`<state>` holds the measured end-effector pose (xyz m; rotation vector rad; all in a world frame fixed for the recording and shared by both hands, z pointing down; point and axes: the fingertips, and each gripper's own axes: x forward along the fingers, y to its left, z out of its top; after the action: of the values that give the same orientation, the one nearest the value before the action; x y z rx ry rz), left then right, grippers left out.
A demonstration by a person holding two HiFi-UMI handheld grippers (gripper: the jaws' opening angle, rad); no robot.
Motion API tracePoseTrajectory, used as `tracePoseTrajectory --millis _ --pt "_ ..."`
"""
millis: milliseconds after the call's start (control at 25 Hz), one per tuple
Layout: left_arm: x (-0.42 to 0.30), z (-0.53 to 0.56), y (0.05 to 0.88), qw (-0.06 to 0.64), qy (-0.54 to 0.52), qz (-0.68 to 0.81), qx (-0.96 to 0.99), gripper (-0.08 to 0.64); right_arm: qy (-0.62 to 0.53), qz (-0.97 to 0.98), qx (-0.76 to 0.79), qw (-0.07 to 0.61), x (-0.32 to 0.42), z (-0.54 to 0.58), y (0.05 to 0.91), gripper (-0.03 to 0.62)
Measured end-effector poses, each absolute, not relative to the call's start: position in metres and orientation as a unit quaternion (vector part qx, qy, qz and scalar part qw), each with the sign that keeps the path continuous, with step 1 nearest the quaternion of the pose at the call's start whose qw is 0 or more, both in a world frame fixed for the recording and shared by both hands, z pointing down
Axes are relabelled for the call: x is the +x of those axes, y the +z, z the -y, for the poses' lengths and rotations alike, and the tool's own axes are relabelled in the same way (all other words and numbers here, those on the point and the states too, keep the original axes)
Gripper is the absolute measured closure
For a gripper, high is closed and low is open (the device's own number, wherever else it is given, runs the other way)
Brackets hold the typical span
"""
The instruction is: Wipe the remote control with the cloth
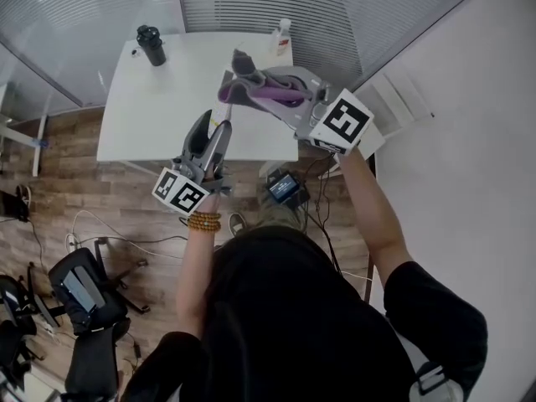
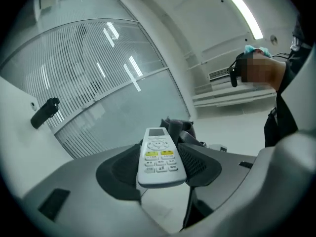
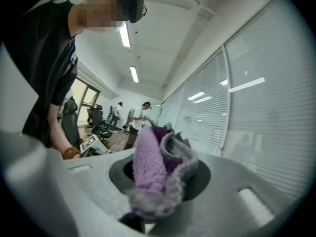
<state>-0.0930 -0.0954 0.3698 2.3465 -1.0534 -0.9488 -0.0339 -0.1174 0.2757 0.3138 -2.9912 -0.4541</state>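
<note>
A white remote control [image 2: 159,157] with yellow and grey buttons stands between the jaws of my left gripper [image 2: 159,166], which is shut on its lower end, button side facing the camera. In the head view the left gripper [image 1: 216,131] is raised above the floor with the remote [image 1: 224,112] sticking up from it. My right gripper [image 1: 251,86] is shut on a bunched purple and grey cloth [image 1: 266,90], held just up and right of the remote. The cloth [image 3: 158,169] fills the right gripper's [image 3: 160,177] jaws. The cloth's edge [image 2: 178,128] shows right behind the remote.
A white table [image 1: 167,99] stands ahead, with a black bottle [image 1: 152,45] at its far left and a small clear bottle [image 1: 283,36] at the far right. Office chairs [image 1: 84,296] and cables lie on the wooden floor at left. Glass walls with blinds surround the table.
</note>
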Motion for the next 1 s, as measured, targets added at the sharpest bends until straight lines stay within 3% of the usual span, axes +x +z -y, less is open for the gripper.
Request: tracePoseTrajectory --millis 240,1000 --pt "-0.092 0.095 0.36 0.224 -0.39 0.332 0.829 0.307 -0.155 0.96 0.23 -0.03 -0.022 0.147 0.241 0.522" --pt "-0.078 0.094 0.332 0.231 -0.446 0.228 0.834 0.307 -0.025 0.998 0.047 -0.033 -0.032 0.08 0.289 0.522"
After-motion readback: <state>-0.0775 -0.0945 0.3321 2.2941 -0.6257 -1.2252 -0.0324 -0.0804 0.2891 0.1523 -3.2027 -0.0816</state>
